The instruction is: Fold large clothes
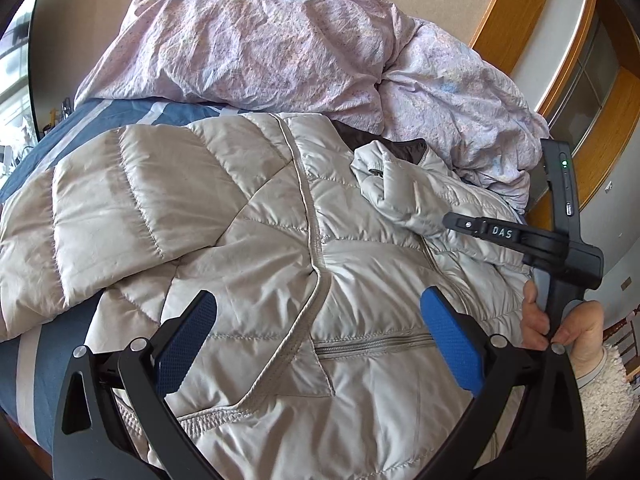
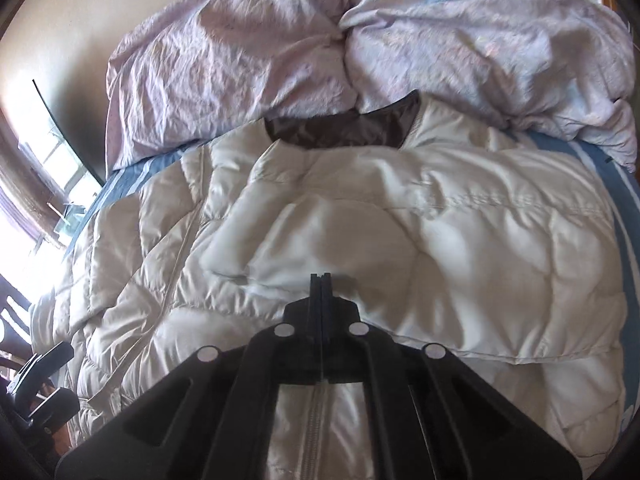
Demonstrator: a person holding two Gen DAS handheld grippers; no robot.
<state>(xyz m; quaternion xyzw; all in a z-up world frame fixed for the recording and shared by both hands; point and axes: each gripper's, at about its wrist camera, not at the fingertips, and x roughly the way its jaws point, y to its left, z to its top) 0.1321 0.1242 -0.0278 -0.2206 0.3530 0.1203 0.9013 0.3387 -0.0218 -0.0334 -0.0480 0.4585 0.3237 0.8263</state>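
Note:
A pale beige quilted jacket lies spread on the bed, zipper up, with its brown lining showing at the collar. My left gripper hovers open over the jacket's lower front, its blue pads wide apart with nothing between them. My right gripper, held by a hand, reaches in from the right with its tips at the folded-over sleeve. In the right wrist view the right gripper is shut, its tips pressed into a fold of the jacket.
A crumpled pink duvet is heaped behind the jacket against the wall. The blue sheet with white stripes shows at the left and far right. Wooden furniture stands at the right; a window lies left.

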